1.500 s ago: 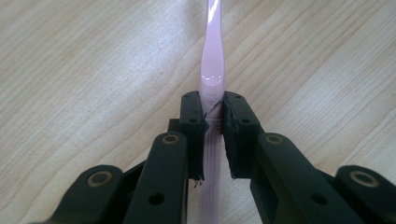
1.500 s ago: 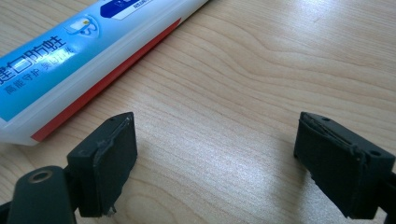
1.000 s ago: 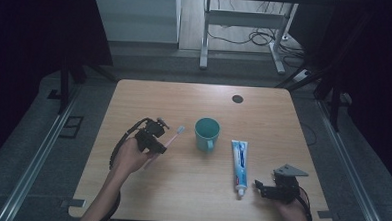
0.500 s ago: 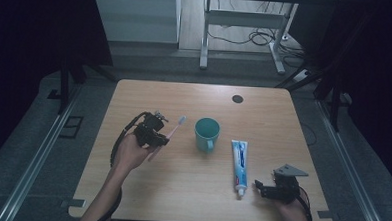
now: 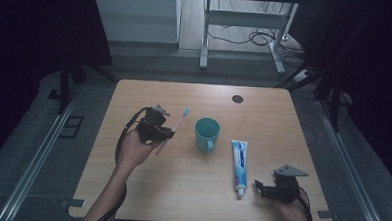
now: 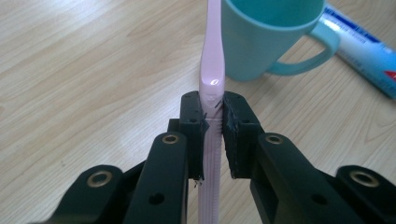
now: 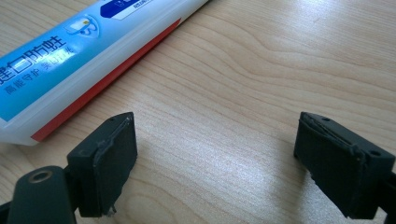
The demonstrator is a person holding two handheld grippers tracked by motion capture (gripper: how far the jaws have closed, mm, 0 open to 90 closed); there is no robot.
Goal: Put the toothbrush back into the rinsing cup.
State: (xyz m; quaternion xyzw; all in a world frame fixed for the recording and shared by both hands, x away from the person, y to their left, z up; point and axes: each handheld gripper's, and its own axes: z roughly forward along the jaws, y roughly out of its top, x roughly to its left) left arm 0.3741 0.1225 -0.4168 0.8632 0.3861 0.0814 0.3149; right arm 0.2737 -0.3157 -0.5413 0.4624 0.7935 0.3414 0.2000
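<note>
Item: pink toothbrush point(image 6: 211, 70), being clamped mid-handle by the left gripper point(image 6: 213, 122), head angling toward the teal mug point(image 5: 206, 134), just left of it. Right gripper point(image 7: 219, 154), jaws standing wide and empty, is resting beside the toothpaste box point(image 5: 239, 160), right of the mug. Risk: the narrow handle pivoting in the pads, or striking the rim and tipping the mug.

A pale wood-grain surface point(image 5: 200, 186) with rounded corners fills the middle of the high view. A teal mug point(image 5: 206, 134) stands near its centre, a toothpaste tube point(image 5: 239, 161) lies lengthwise just right of the mug, and a small dark disc point(image 5: 237, 99) sits toward the upper right.
</note>
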